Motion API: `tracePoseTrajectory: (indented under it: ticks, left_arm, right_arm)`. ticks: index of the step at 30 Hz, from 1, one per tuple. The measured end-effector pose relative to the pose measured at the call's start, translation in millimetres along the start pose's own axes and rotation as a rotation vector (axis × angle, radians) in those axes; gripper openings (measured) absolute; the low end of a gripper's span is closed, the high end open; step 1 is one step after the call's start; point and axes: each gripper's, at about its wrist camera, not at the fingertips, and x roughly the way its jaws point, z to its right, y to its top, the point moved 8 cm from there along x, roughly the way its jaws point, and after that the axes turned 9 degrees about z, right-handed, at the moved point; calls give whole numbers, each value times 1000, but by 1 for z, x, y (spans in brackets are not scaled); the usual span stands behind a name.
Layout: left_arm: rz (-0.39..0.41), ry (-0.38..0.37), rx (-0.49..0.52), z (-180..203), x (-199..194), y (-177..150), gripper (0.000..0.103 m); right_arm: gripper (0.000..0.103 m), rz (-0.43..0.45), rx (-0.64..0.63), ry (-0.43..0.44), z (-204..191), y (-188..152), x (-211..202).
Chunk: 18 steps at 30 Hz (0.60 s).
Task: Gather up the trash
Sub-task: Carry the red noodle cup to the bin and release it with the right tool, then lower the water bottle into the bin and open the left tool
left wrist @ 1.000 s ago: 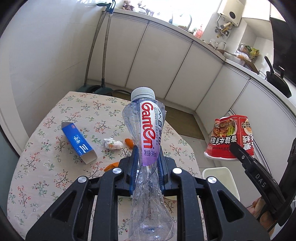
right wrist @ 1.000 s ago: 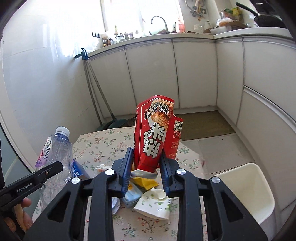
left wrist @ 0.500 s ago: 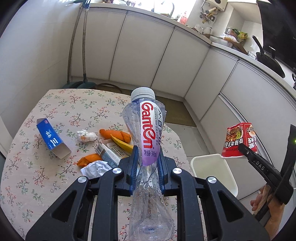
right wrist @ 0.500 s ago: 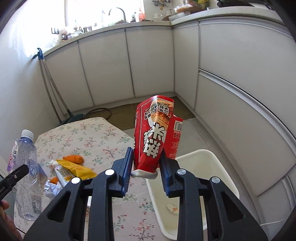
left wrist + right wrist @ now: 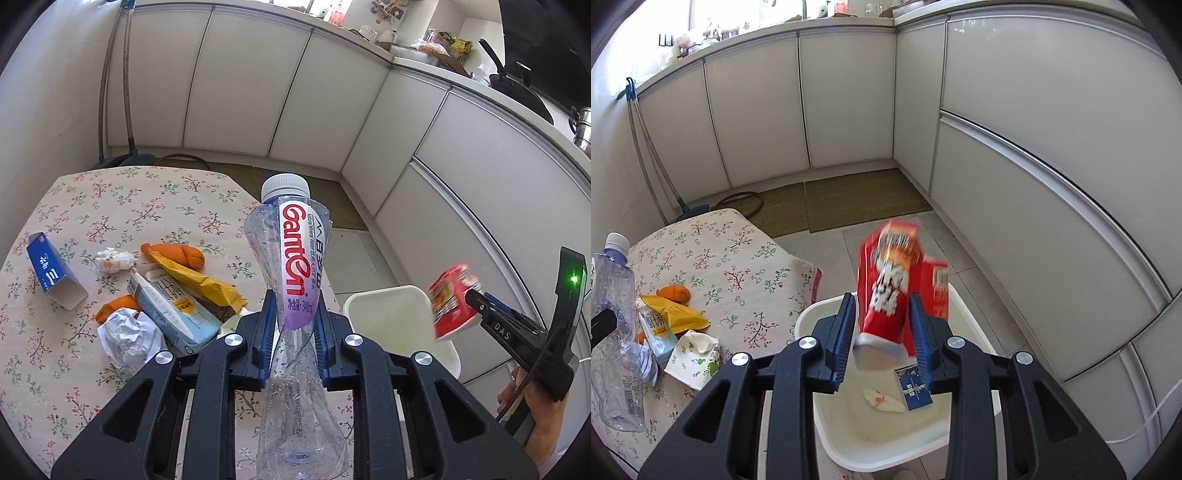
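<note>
While we're hanging the right gripper (image 5: pixel 879 332) over the white bin (image 5: pixel 975 332) on the floor, the red noodle cup (image 5: pixel 894 288) is sitting blurred between its fingers (image 5: pixel 842 328), which are spread apart with a visible gap on each side, so we're judging it's dropping out right now. A blue card and a scrap of tissue are already lying in the bin.

Our left gripper (image 5: pixel 293 332) is squeezing the water bottle (image 5: pixel 295 258) hard at the waist, fingers clamped on it, bottle upright above the counter (image 5: pixel 110 195) edge.

To do this step well, we're thinking: be keeping the right fingers wide and centred over the bin's opening until the cup is clear, since it's tall and could be tipping against the rim. Then we're swinging the bottle across and only opening once it's fully above the bin, not over the gap by the counter.

Plenty is still waiting on the counter: the blue box (image 5: pixel 55 277), milk carton (image 5: pixel 170 314), yellow wrapper (image 5: pixel 199 280) and crumpled paper (image 5: pixel 129 339).
</note>
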Motion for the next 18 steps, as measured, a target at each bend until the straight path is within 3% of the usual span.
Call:
tracePoseTrajectory:
  ticks: [7, 11, 18]
  left_arm:
    - [-14, -46, 43, 35, 16, -5, 19]
    - [-36, -84, 31, 58, 29, -9, 19]
    - [-63, -151, 88, 115, 55, -15, 19]
  right_arm:
    - [76, 15, 33, -60, 33, 3, -5]
    - [84, 26, 33, -118, 59, 4, -9]
    - [87, 5, 80, -187, 107, 0, -17]
